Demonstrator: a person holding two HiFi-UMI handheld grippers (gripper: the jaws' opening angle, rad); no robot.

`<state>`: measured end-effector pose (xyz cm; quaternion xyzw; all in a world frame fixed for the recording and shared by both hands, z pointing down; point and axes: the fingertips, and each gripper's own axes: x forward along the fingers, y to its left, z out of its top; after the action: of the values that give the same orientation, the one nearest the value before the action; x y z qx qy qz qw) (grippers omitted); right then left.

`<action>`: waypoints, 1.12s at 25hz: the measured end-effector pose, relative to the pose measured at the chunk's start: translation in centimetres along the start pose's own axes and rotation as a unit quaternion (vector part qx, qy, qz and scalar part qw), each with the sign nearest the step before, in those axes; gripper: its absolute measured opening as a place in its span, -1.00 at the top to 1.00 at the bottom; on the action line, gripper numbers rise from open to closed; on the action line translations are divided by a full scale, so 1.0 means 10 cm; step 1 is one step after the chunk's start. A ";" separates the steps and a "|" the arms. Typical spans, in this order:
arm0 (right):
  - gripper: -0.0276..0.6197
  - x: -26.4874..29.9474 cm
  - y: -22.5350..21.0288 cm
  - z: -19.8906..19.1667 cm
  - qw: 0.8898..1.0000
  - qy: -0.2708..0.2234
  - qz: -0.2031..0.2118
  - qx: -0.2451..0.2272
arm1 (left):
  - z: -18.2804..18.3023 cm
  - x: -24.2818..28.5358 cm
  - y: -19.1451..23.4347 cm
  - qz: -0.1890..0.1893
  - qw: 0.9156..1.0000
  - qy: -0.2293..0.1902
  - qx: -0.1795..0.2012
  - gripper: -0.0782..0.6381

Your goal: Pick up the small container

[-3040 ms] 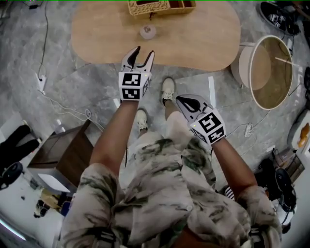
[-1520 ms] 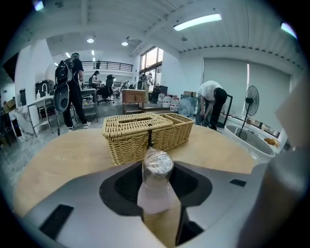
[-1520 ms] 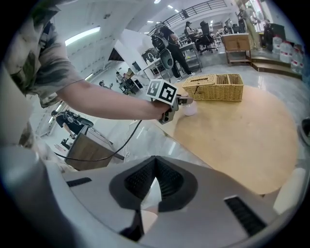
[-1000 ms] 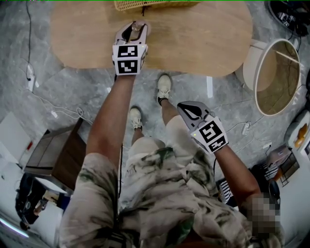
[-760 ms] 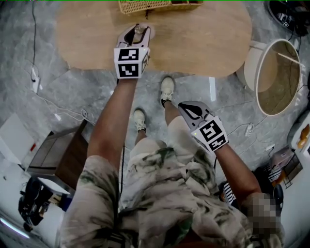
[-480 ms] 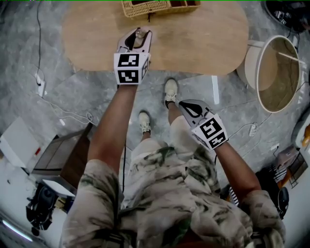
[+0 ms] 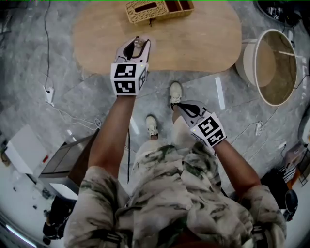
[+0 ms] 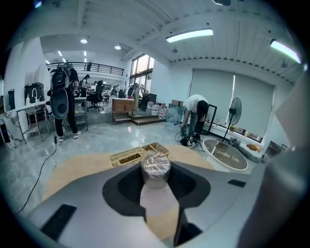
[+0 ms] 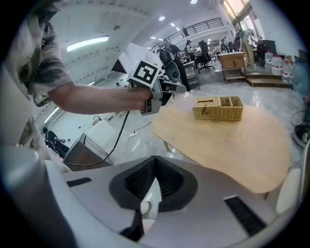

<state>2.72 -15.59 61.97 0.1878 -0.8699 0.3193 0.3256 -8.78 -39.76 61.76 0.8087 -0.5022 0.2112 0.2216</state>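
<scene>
- Left gripper view: the small container (image 8: 155, 166), clear with a crinkled top, is pinched between the jaws of the left tool (image 7: 139, 44), which stand partly apart against its sides.
- Right gripper view: the left tool carries it clear above the near edge of the wooden bench (image 7: 193, 41).
- A wicker basket (image 7: 157, 9) stands at the bench's far edge, well apart from the container.
- The right tool (image 9: 154, 161) hangs low by the person's thigh, jaws closed together, holding nothing.

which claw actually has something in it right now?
The left claw, over the wooden table: its jaws clamp the small container. The right claw, low by the person's leg, is shut on nothing.
</scene>
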 end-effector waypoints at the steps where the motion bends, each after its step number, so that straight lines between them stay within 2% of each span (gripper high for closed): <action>1: 0.85 -0.04 0.06 0.01 1.000 -0.005 -0.002 -0.001 | 0.04 -0.11 -0.04 -0.002 1.000 -0.001 0.001 0.36; 6: 0.85 -0.22 0.33 0.06 0.999 -0.033 -0.003 0.015 | 0.26 -0.59 -0.23 -0.011 1.000 0.000 0.003 0.36; 10: 0.85 -0.34 0.57 0.12 0.999 -0.049 -0.006 0.008 | 0.42 -0.96 -0.40 -0.026 1.000 -0.002 0.012 0.36; 19: 0.85 -0.65 1.13 0.15 0.998 -0.063 -0.022 -0.015 | 0.59 -1.71 -0.75 -0.049 0.998 -0.004 0.025 0.36; 23: 0.85 -0.89 1.46 0.20 0.997 -0.080 -0.017 -0.001 | 0.70 -2.16 -0.92 -0.061 0.998 -0.009 0.028 0.36; 28: 0.85 -1.05 1.78 0.21 0.996 -0.085 -0.023 -0.011 | 0.73 -2.60 -1.03 -0.066 0.997 -0.010 0.030 0.36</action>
<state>-0.21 -2.81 45.81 0.2304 -0.8935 0.2851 0.2595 -9.10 -21.15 39.63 0.8484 -0.4435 0.2033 0.2055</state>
